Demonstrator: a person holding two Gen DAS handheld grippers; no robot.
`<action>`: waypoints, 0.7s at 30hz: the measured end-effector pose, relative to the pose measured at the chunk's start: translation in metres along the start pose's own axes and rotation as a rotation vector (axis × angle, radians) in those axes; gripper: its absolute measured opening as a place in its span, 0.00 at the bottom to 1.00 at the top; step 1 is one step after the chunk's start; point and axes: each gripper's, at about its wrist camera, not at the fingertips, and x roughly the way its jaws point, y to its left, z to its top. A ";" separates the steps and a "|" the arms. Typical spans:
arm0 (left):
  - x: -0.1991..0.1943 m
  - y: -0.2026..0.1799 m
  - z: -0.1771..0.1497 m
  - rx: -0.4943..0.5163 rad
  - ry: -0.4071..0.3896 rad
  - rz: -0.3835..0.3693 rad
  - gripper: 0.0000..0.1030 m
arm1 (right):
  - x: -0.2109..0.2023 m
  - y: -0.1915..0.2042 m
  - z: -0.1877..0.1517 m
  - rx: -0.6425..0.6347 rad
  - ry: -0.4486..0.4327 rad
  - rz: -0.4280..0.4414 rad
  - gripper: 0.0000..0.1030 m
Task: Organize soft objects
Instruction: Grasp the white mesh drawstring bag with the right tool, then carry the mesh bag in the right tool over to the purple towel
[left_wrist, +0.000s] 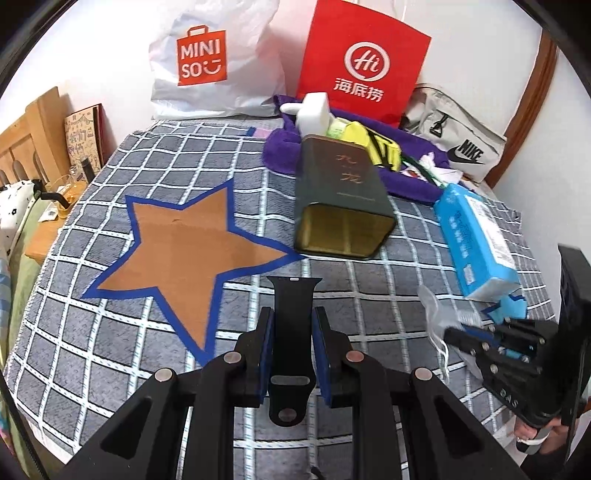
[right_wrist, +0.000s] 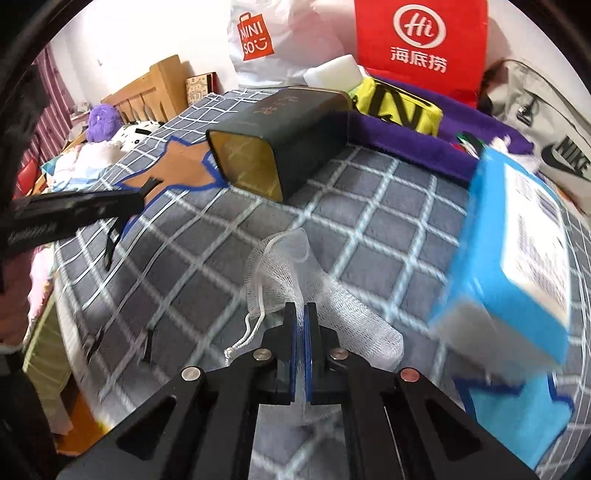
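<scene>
Blue box (right_wrist: 517, 258) blurred, cut off at frame edge

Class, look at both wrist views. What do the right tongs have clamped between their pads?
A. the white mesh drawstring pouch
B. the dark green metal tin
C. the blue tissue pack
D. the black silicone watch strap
A: in the right wrist view the right tongs are shut on the white mesh drawstring pouch; the black silicone watch strap sits in the left tongs.
</scene>
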 end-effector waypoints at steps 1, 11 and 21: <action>-0.001 -0.004 0.000 0.002 0.000 0.000 0.19 | -0.004 -0.002 -0.005 0.002 0.001 -0.003 0.03; -0.019 -0.034 0.007 0.031 -0.036 -0.080 0.19 | -0.057 -0.041 -0.042 0.110 -0.068 -0.027 0.03; -0.046 -0.055 0.031 0.068 -0.086 -0.053 0.19 | -0.101 -0.066 -0.030 0.192 -0.178 -0.022 0.03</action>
